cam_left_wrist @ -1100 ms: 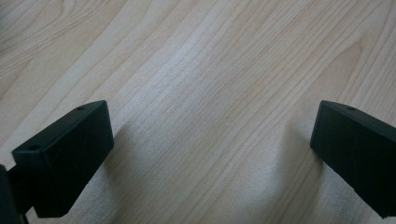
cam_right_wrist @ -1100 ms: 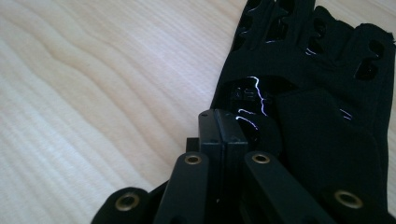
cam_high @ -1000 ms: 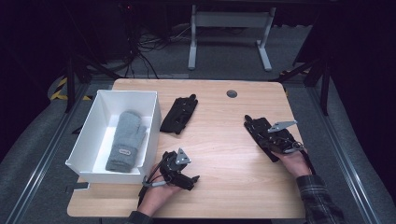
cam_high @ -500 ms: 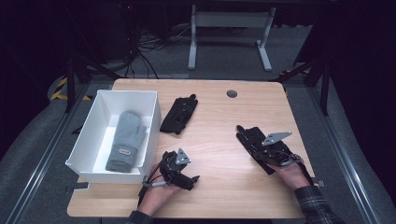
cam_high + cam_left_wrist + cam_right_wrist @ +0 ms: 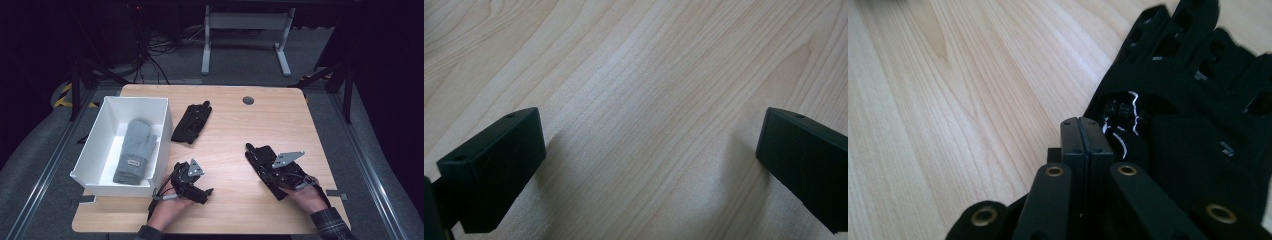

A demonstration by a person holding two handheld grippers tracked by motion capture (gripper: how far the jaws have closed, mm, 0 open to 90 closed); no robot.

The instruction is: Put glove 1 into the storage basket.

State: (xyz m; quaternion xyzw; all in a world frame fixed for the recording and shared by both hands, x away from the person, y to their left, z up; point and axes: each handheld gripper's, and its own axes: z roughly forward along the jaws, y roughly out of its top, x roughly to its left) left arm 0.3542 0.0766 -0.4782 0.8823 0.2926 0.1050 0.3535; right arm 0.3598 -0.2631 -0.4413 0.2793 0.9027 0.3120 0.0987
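A black glove [image 5: 257,154] lies flat at the table's right front, fingers pointing away. My right gripper [image 5: 272,167] rests over it, jaws pressed together at the glove's cuff edge. In the right gripper view the shut gripper [image 5: 1080,122] pinches that edge, with the rest of the glove [image 5: 1188,115] spread to the right. A second black glove [image 5: 191,122] lies near the middle of the table. My left gripper [image 5: 205,192] rests on the wood at the front, open, and the left gripper view has bare wood between its jaws [image 5: 649,150].
A white box [image 5: 95,150] stands at the left edge with a grey mitten [image 5: 135,150] lying inside it. A dark round grommet [image 5: 248,100] sits in the tabletop [image 5: 240,130] near the far edge. A metal stand is on the floor beyond.
My right gripper has moved left and toward the front edge, and the black glove has slid along with it. The left gripper has stayed where it was.
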